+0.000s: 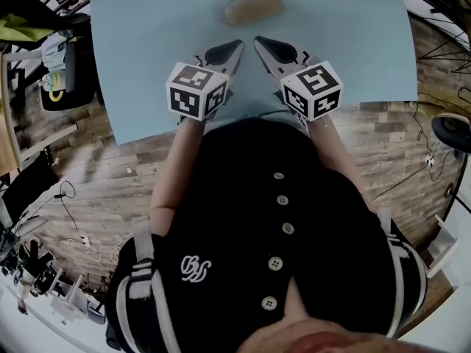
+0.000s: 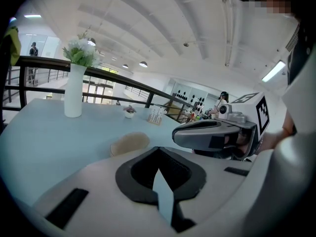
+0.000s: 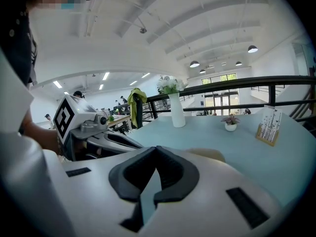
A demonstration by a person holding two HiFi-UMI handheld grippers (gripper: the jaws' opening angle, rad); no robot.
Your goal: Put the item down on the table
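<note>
A tan oval item [image 1: 253, 8] lies flat on the light blue table [image 1: 147, 65], towards its far side, with nothing touching it. My left gripper [image 1: 237, 45] and right gripper [image 1: 257, 40] hover side by side just short of it, tips angled toward each other. Both are shut with nothing between the jaws. In the left gripper view the item [image 2: 129, 143] sits just beyond my shut left gripper [image 2: 158, 149], and the right gripper [image 2: 212, 132] shows at the right. In the right gripper view only the item's edge [image 3: 210, 154] peeks over my shut right gripper [image 3: 157, 149].
A white vase with flowers [image 2: 74, 90] stands far back on the table, with a small potted plant [image 3: 230, 124] and a card stand [image 3: 268, 125] nearby. The table's near edge [image 1: 243, 120] runs just below the grippers, against the person's dark shirt. Railings and a wooden floor surround the table.
</note>
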